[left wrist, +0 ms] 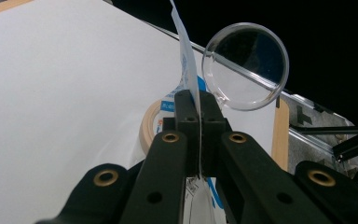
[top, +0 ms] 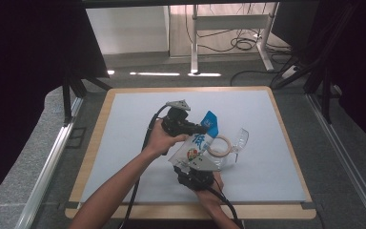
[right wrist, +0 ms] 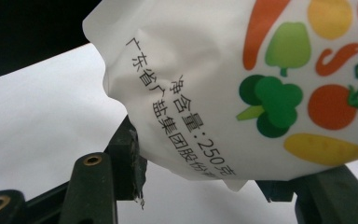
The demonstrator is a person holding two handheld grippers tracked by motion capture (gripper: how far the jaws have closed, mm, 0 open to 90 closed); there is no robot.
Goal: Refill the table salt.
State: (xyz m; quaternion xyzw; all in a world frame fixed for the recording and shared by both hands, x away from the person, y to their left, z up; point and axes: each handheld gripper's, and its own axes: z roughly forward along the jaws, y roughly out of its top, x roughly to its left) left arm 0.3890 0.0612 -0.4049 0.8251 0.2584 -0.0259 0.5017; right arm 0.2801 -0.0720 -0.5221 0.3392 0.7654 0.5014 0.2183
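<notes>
White plastic pouch (top: 196,143), printed with vegetables and Chinese characters and topped by a blue band, hangs in the air between your two grippers, above the pale grey surface (top: 124,143) and clear of it as far as the high view shows. Your left gripper (top: 201,129) has its fingers (left wrist: 187,112) pressed together on the thin upper edge of the pouch; in the left gripper view the flattened seam runs straight between them. Your right gripper (top: 194,164) holds the lower, fuller end: its fingers (right wrist: 129,158) stand partly spread and pinch the bulging bottom of the pouch from either side, as the right gripper view shows. Just beyond the pouch, a roll of tape (top: 220,146) lies flat on the surface. A clear plastic glass (top: 238,141) rests beside the tape on its right, on its side, its round base facing the left gripper's camera. The mat sits on a wooden board (top: 97,129).
</notes>
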